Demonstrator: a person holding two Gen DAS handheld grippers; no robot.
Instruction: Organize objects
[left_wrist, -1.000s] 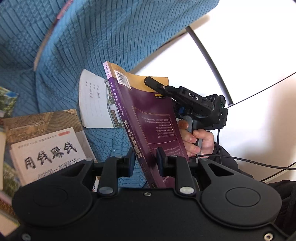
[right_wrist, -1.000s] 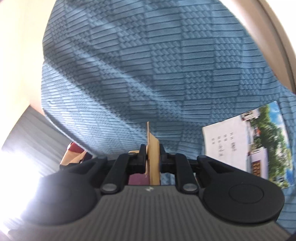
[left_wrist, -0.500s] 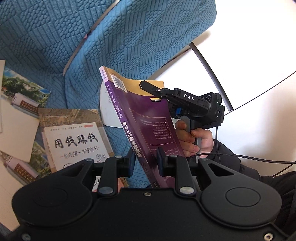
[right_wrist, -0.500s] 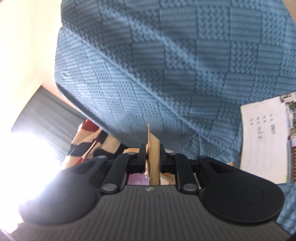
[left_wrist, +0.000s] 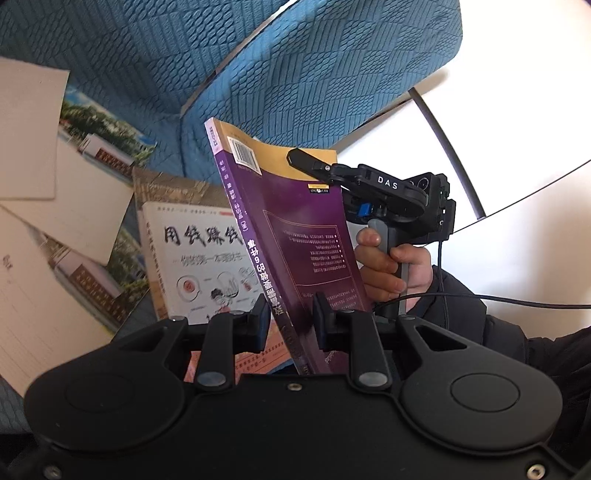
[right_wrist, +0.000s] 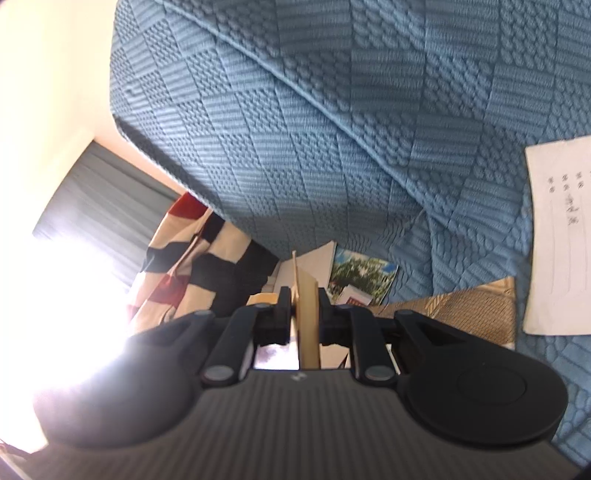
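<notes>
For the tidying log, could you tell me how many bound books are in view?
2: the purple book, upright and gripped by both grippers, and the white-cover book lying flat left of it. Others may be hidden.

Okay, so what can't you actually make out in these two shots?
- Left wrist view: the purple book hides part of the white-covered book; the latter's small print is blurred.
- Right wrist view: glare washes out the lower left; the handwriting on the white sheet is too small to read.

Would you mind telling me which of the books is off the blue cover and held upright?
The purple book; both hand-held grippers clamp it on edge, while the white-covered book lies flat.
</notes>
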